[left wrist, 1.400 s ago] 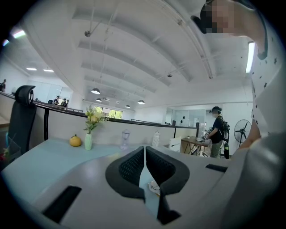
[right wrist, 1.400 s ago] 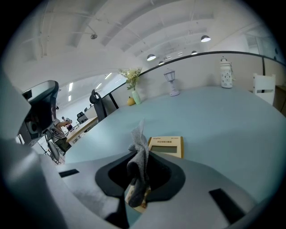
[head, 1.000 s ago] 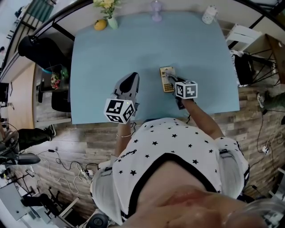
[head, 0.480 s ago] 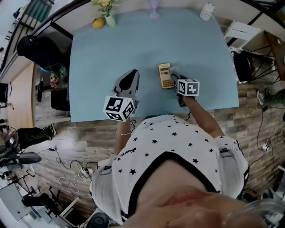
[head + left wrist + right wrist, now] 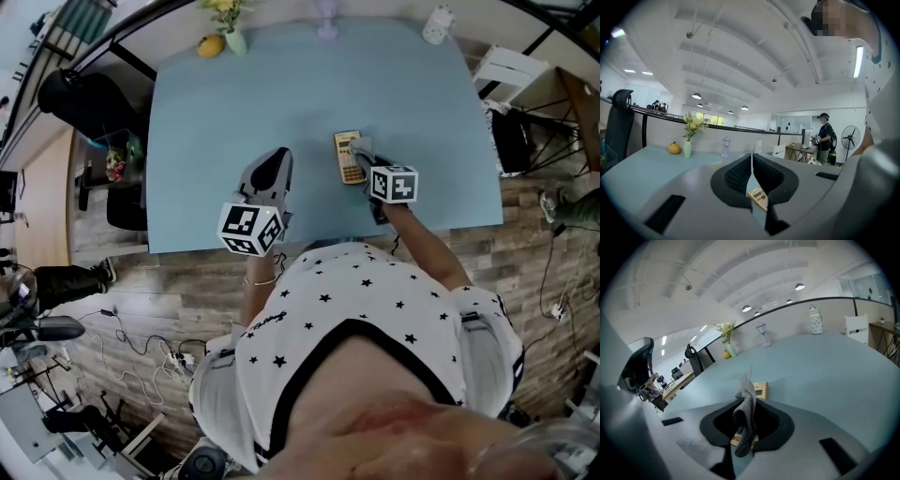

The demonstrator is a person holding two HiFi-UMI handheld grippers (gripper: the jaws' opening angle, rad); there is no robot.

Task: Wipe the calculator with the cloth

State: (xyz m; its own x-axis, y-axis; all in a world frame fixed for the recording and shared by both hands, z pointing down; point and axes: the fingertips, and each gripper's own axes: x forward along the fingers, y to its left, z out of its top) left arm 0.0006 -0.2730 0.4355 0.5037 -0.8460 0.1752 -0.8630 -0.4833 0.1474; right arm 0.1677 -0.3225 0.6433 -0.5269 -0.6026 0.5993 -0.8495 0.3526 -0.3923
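A tan calculator lies flat on the light blue table, a little right of the middle. My right gripper is over its near right part, shut on a grey cloth that hangs crumpled between the jaws and reaches the calculator. In the head view the cloth shows as a small grey wad at the gripper's tip. My left gripper rests left of the calculator, jaws shut with nothing in them. Past its tips the calculator shows in the left gripper view.
Along the table's far edge stand a vase of flowers with a yellow fruit, a clear glass and a white lantern. A black office chair is at the left, a white stool at the right. A person stands far behind.
My right gripper with the cloth has moved slightly up and down along the calculator's right side. The left gripper has stayed put.
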